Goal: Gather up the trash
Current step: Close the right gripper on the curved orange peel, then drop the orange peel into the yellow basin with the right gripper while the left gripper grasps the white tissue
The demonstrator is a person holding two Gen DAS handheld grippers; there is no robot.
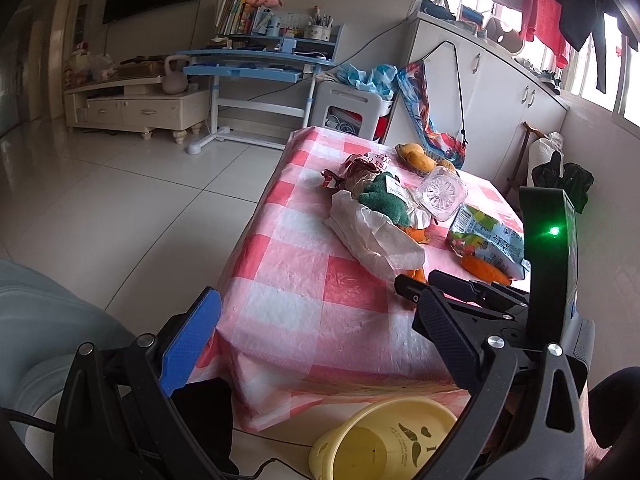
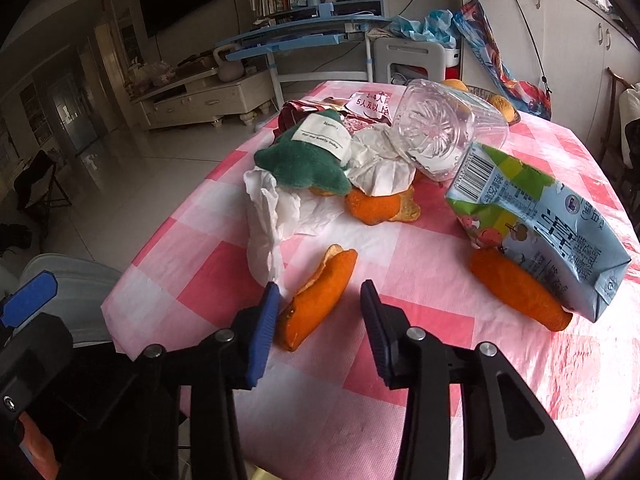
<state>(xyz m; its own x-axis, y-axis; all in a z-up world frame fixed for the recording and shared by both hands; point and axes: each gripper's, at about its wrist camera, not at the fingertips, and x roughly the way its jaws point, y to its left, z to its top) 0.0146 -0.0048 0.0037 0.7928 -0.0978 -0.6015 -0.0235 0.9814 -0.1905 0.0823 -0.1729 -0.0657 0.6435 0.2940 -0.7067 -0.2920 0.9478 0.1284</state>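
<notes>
Yellow bin (image 1: 384, 440) empty; left tongs (image 1: 316, 344) wide open, right tongs (image 2: 320, 300) unclosed around peel (image 2: 320, 300).

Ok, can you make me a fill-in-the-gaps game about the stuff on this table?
1. The peel between the right gripper's jaws is ____.
2. The plush toy is ____.
3. The tablecloth is checked pink and ____.
4. The bin on the floor is ____.
Missing words: orange, green, white, yellow.

You can read "5人及以上" on the red-and-white printed wrapper (image 2: 370, 106), a barcode on the green-and-blue crumpled drink carton (image 2: 532, 216), its other print too small.
</notes>
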